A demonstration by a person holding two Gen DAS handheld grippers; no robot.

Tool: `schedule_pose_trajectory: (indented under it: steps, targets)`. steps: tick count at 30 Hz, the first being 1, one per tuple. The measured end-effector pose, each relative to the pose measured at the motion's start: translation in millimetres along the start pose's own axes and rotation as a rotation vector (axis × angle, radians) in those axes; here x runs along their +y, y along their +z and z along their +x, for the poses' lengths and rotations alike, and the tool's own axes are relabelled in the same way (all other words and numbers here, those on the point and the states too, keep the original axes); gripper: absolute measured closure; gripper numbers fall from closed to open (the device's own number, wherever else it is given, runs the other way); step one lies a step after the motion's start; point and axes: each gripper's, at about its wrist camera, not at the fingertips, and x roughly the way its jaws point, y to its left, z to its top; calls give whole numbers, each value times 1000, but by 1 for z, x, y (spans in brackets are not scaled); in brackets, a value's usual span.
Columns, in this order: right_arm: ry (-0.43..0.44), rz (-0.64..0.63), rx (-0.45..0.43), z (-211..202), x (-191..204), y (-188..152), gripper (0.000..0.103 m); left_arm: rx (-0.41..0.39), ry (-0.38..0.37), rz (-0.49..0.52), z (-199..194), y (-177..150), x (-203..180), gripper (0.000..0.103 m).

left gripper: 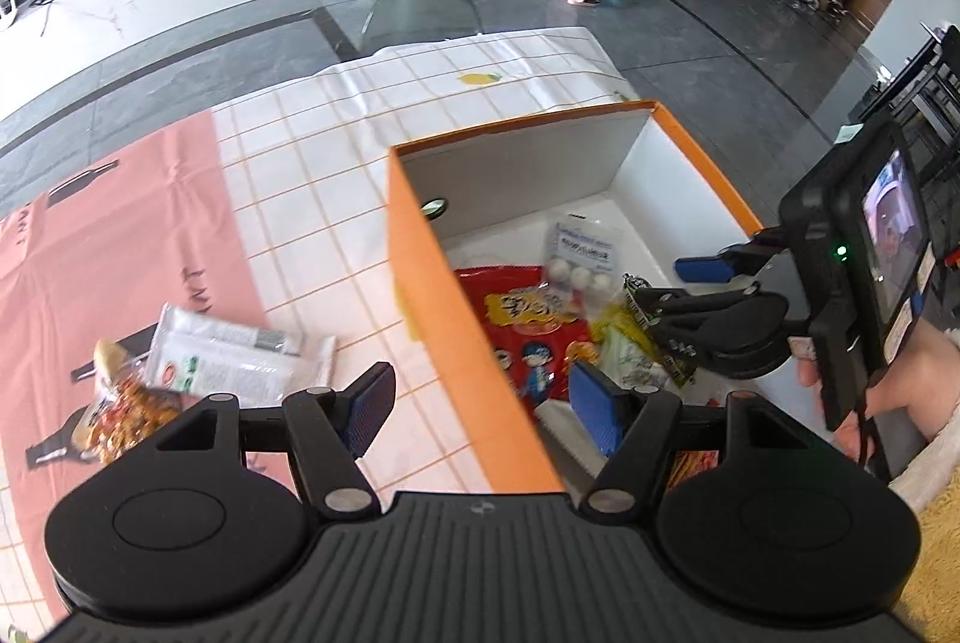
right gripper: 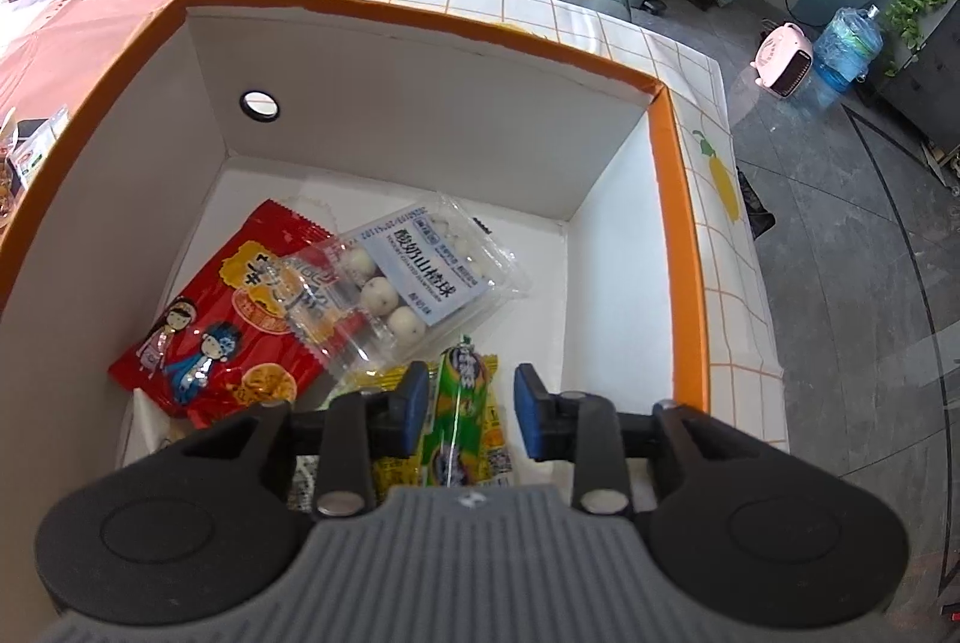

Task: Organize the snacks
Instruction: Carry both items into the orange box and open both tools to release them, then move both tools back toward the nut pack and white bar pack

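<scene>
My orange box (right gripper: 678,247) sits on the checked tablecloth (left gripper: 312,199), holding a red snack bag (right gripper: 222,325), a clear tray of white balls (right gripper: 420,277) and a green packet (right gripper: 459,403); my right gripper (right gripper: 471,406) is spread around that packet, my left gripper (left gripper: 480,412) released over the box wall

The box (right gripper: 678,247) stands on the tablecloth (left gripper: 312,199), to the right of two snack packets (left gripper: 198,367) lying outside it. Inside, a clear tray of balls (right gripper: 414,277) lies partly on a flat packet (right gripper: 222,331), with a stick packet (right gripper: 459,403) in front of both.
</scene>
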Motion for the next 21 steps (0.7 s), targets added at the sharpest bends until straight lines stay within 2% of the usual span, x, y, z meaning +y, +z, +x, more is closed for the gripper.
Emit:
schedule_pose_trajectory:
  steps: [8, 14, 21]
  targets:
    - [7, 11, -23, -22, 5, -2, 62, -31, 5, -19, -21, -18, 8, 25]
    - [12, 6, -62, -48, 15, -8, 60, -70, 16, -48, -44, -31, 11, 25]
    - [8, 43, -88, -81, 27, -21, 44, -158, 55, -62, -72, -54, 12, 25]
